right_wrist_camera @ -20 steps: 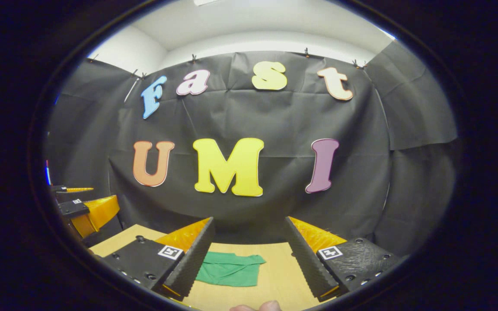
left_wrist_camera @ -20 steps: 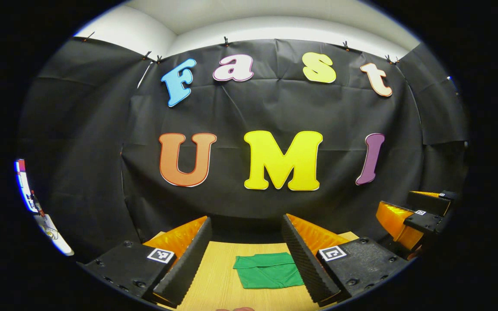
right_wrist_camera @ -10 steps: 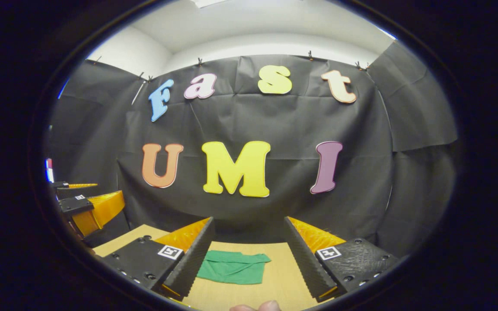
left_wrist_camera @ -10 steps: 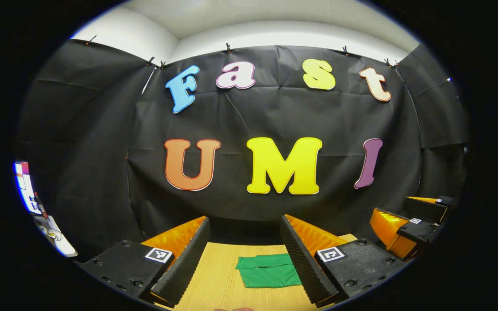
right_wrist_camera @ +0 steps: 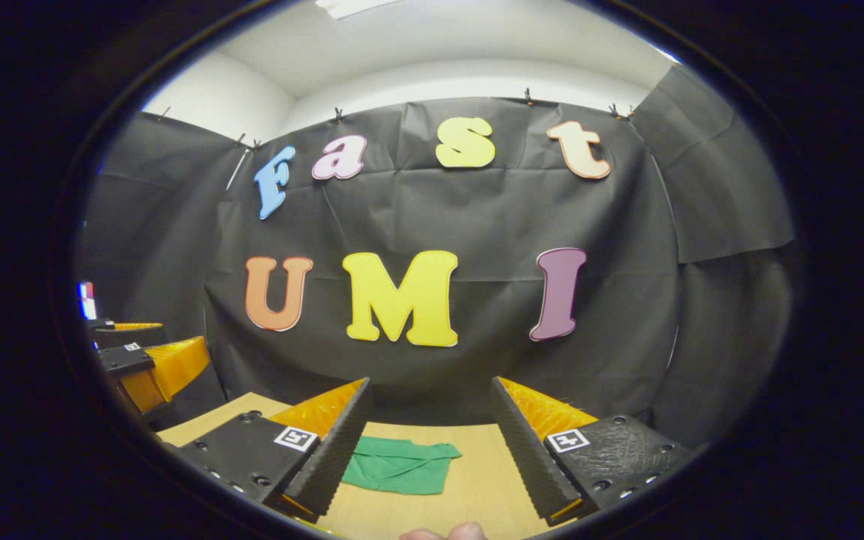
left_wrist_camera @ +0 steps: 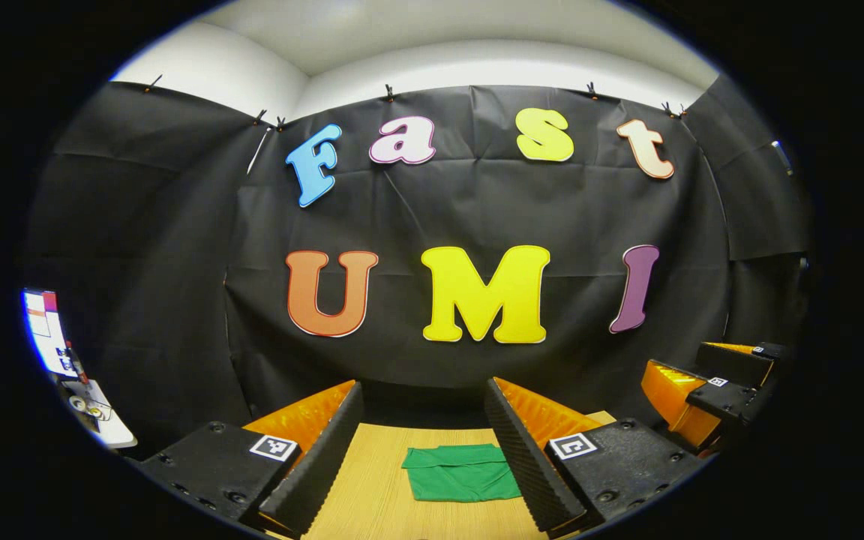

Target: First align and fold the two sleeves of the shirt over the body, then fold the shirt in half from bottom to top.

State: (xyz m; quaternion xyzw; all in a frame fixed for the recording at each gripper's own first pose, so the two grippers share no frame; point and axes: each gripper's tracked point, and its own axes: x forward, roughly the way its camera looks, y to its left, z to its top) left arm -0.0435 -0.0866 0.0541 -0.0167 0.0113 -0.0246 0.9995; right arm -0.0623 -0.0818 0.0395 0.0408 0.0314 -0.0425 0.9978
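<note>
Left gripper (left_wrist_camera: 424, 442) first: my fingers stand wide apart with nothing between them, raised above the pale wooden table (left_wrist_camera: 372, 495). The small green folded shirt (left_wrist_camera: 460, 472) lies flat on that table, ahead of these fingers, its right edge tucked behind my right finger (left_wrist_camera: 518, 457) in the left gripper view. Off to the right of the shirt, my other gripper (left_wrist_camera: 709, 390) hangs in the air, well apart from the cloth.

Over to the right gripper (right_wrist_camera: 428, 442): released as well, fingers spread, gripping nothing. In the right gripper view the green folded shirt (right_wrist_camera: 400, 466) sits on the wooden table (right_wrist_camera: 477, 480), its left part hidden behind my left finger (right_wrist_camera: 331, 457). Far left of the shirt, my left gripper (right_wrist_camera: 154, 367) floats clear of it. At the bottom edge, nearer than the shirt, a fingertip of my hand (right_wrist_camera: 443, 533) peeks in.
</note>
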